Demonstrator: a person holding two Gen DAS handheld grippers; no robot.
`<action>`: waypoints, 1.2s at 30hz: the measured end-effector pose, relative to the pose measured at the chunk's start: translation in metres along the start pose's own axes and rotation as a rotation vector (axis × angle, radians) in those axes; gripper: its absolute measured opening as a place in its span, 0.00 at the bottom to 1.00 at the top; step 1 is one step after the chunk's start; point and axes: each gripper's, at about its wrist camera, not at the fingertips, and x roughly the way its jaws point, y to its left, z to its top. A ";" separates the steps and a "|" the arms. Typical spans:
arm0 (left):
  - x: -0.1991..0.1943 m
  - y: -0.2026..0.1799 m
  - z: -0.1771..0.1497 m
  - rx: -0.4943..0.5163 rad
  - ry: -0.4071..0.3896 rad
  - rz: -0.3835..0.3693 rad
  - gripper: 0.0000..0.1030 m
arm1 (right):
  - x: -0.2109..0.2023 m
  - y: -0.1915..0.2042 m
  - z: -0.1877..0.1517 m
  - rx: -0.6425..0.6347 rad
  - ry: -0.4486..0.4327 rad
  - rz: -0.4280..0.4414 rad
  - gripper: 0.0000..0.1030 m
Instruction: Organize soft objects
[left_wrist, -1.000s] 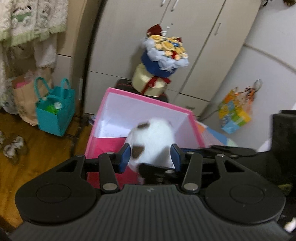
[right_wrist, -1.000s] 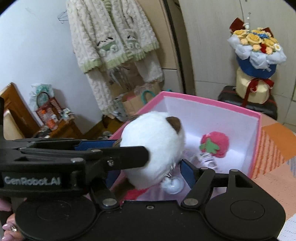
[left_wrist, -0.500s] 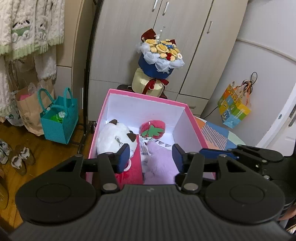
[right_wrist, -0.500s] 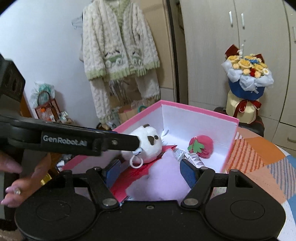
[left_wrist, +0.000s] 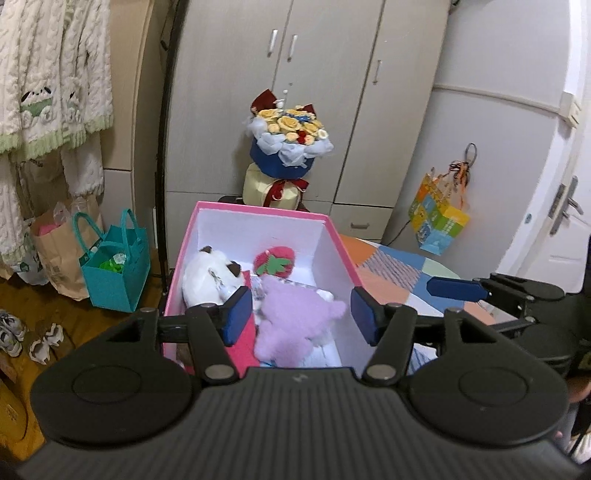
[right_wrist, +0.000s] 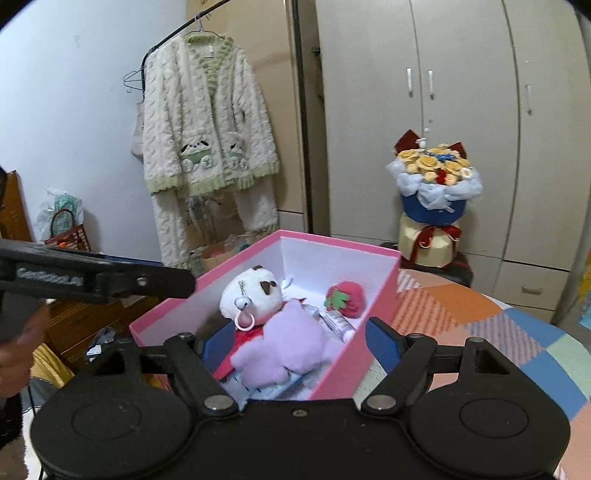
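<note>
Inside pink box (left_wrist: 343, 254), fluffy lilac plush (left_wrist: 295, 317)

- The tabletop (right_wrist: 480, 317), covered in a patchwork cloth of orange, blue, green and striped squares, lies ahead and to the right of the right gripper (right_wrist: 301, 341).
- A pink box (right_wrist: 376, 306) with white inside walls stands on the tabletop straight ahead of both grippers, its near end between the fingers of the left gripper (left_wrist: 297, 314).
- The wooden floor (left_wrist: 92, 321) to the left of the left gripper carries a teal bag (left_wrist: 116, 273), a brown paper bag (left_wrist: 59, 251) and shoes (left_wrist: 26, 336).
</note>
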 end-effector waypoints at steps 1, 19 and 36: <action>-0.003 -0.004 -0.002 0.006 0.000 -0.001 0.57 | -0.004 0.000 -0.003 0.000 0.001 -0.006 0.82; -0.045 -0.072 -0.019 0.090 -0.036 0.002 0.90 | -0.092 -0.025 -0.030 0.052 0.001 -0.194 0.95; -0.056 -0.120 -0.013 0.157 -0.023 0.062 1.00 | -0.136 -0.033 -0.032 0.159 -0.012 -0.444 0.99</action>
